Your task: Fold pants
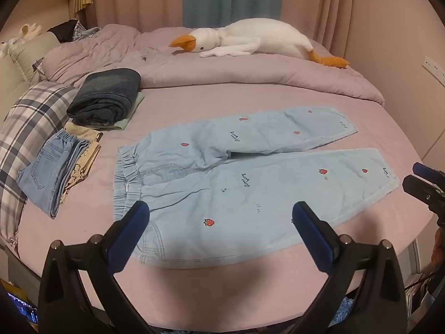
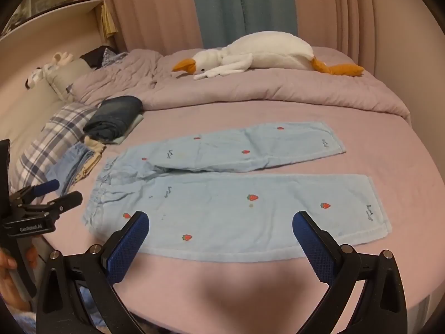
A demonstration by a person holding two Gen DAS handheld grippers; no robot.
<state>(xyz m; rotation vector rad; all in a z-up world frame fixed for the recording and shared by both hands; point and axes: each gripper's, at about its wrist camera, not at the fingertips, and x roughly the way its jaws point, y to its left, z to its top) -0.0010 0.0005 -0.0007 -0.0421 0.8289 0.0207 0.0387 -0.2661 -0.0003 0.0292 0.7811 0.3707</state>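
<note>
Light blue pants (image 1: 236,178) with red strawberry prints lie flat and spread on the pink bed sheet (image 1: 222,284), waistband to the left, both legs stretching right. They also show in the right wrist view (image 2: 236,203). My left gripper (image 1: 221,217) is open and empty, hovering over the near edge by the waist and near leg. My right gripper (image 2: 221,224) is open and empty, over the near leg's front edge. Each gripper shows at the side of the other's view: the right one (image 1: 422,181), the left one (image 2: 59,192).
Folded dark jeans (image 1: 107,96) and folded light jeans (image 1: 52,167) on other folded clothes lie left of the pants, beside a plaid pillow (image 1: 30,117). A white goose plush (image 1: 250,39) lies on a bunched lilac duvet (image 1: 222,69) at the back. The bed's edge runs just below my grippers.
</note>
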